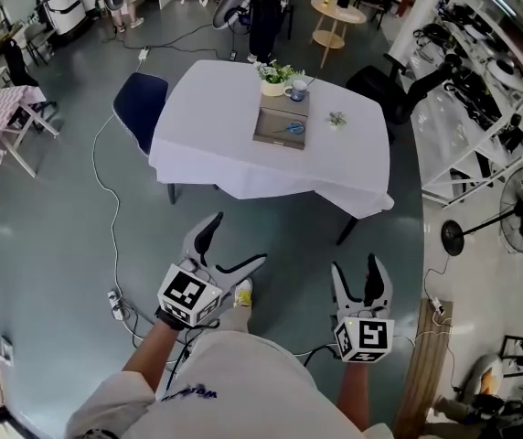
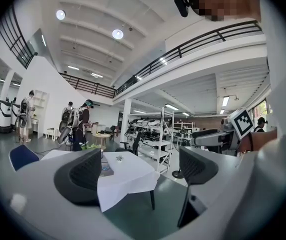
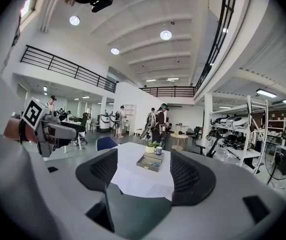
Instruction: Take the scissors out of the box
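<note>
Shirt [image 1: 234,378]: pale, at the bottom of the head view, with both forearms reaching forward from it.
Left claw [image 1: 238,239]: jaws spread wide with nothing between them, held over the floor [image 1: 79,236] and pointing towards the surface.
Right claw [image 1: 356,265]: jaws apart and empty. The right gripper view frames the distant box in the gap between them.
Cable [image 1: 111,236]: runs along the grey floor to the left of the claws.
Surface [image 1: 234,163]: a table under a white cloth, well apart from both claws.
Box [image 1: 281,124]: flat, grey and open-topped, near the surface's middle.
Scissors [image 1: 292,128]: blue-handled, lying inside the box.
Potted plant [image 1: 273,79]: at the box's far end, with a mug [image 1: 298,90] beside it.
Sprig [image 1: 336,118]: small and green, to the right of the box.
Chair [image 1: 141,99]: blue, at the surface's left side.
Person [image 1: 266,12]: stands beyond the surface, near a round side table [image 1: 337,12].
</note>
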Tool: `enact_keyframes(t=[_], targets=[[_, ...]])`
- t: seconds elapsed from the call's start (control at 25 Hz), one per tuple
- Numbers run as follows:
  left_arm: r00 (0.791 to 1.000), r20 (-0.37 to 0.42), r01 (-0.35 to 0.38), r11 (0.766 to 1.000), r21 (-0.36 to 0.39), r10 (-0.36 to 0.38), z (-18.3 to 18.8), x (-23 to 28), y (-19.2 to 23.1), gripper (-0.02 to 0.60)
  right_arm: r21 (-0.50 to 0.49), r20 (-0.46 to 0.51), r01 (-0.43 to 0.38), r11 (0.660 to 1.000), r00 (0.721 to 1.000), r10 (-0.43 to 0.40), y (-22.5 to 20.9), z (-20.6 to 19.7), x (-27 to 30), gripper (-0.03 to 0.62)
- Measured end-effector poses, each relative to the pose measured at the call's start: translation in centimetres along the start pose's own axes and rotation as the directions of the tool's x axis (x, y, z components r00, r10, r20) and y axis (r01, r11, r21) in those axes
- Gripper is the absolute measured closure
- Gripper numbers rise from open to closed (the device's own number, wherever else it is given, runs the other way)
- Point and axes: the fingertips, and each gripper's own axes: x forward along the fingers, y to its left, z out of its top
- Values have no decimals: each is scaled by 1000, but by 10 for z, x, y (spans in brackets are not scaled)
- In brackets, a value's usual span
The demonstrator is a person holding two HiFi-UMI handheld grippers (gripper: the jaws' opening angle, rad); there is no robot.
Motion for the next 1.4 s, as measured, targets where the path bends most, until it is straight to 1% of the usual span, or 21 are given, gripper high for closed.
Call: enact_keyframes(t=[0.16,0.28,0.4,0.52,0.64,0.76,0.84,0.92,1.0,1.08,1.28,1.4], targets=[[1000,-22,1,1000,-13,-2,-1,30,19,106,-12,-31,-50,999,998,50,-4,1,33,261],[1000,-27,-4,1000,-14,4,3,49,36,106,-3,-29,-72,997,997,72,-8,8,59,261],[1000,-22,-19,1000,-7,18,8,69,56,106,-12,-18,-81,997,997,81,-17,16,87,263],[999,-31,-33,999,-15,32,6,88,80,106,-20,-25,-82,996,996,82,-25,19,117,264],[999,-33,-28,999,-27,27,5,102,100,107,-16,-34,-86,996,996,85,-30,21,144,269],[999,-25,-31,999,-32,30,9,115,120,109,-20,-37,-82,996,996,82,-35,27,170,272],[1000,-17,-20,999,-36,19,12,124,129,109,-27,-32,-75,997,997,74,-37,34,184,278],[1000,-16,-6,1000,-24,5,13,134,136,110,-25,-29,-59,998,998,59,-40,37,196,284],[1000,-15,11,1000,-14,-11,13,144,140,111,-11,-42,-38,999,998,38,-44,35,204,290],[1000,-15,19,1000,-21,-20,11,150,142,114,5,-59,-29,1000,998,30,-46,29,208,295],[999,-40,9,1000,-20,-10,4,166,151,115,6,-81,-16,1000,997,17,-55,23,220,309],[998,-53,12,1000,-19,-13,-3,182,158,121,10,-82,-24,1000,996,24,-62,19,238,315]])
